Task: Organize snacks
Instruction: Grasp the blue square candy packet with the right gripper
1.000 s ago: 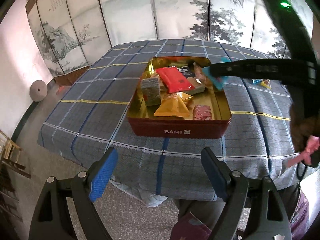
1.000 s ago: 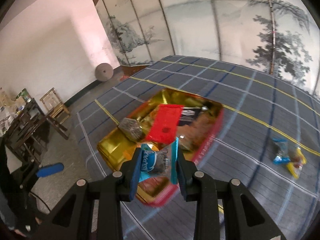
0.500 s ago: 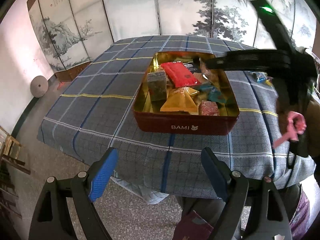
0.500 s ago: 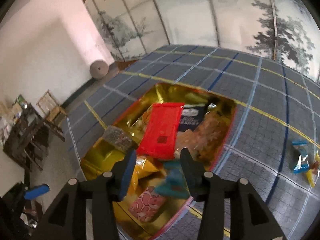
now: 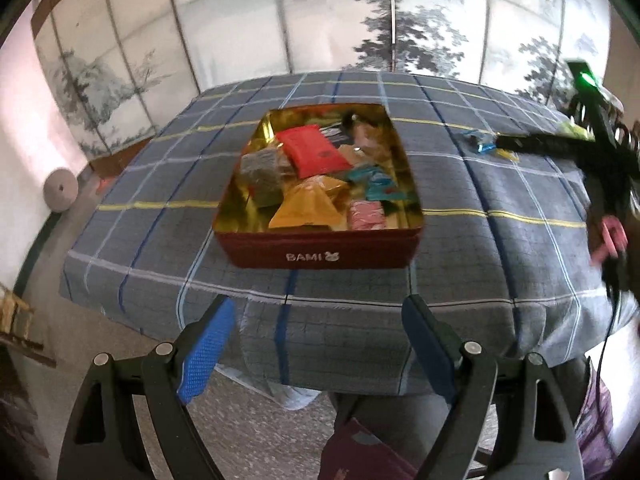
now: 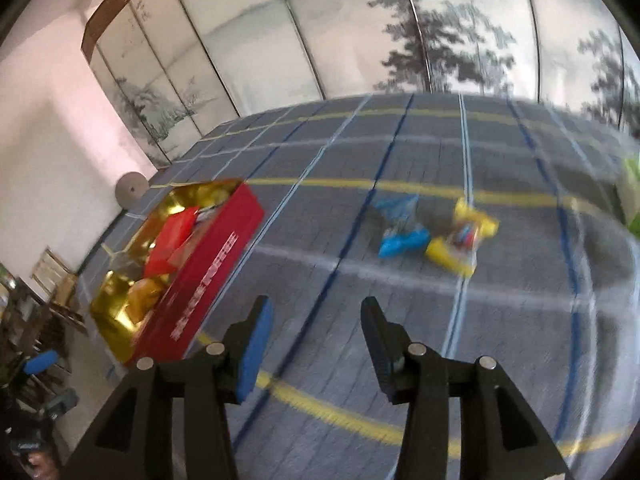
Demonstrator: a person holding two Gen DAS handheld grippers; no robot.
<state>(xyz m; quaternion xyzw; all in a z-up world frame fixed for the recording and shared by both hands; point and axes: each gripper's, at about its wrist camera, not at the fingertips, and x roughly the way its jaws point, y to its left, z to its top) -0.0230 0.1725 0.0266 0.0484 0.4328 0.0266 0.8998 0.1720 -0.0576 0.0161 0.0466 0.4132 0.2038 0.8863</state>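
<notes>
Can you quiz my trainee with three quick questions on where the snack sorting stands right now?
1. True or false: the right gripper is holding a snack.
2. How many wrapped snacks lie on the tablecloth outside the red tin?
3. Which sits closer to the tin: A) the blue snack, B) the yellow snack?

Key: 1. False, it is open and empty above the cloth. 2. Two. 3. A.

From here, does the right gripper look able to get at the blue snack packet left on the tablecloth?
Probably yes. The right gripper is open and empty, and only bare tablecloth lies between it and the blue snack packet; the yellow packet sits close beside it.
</notes>
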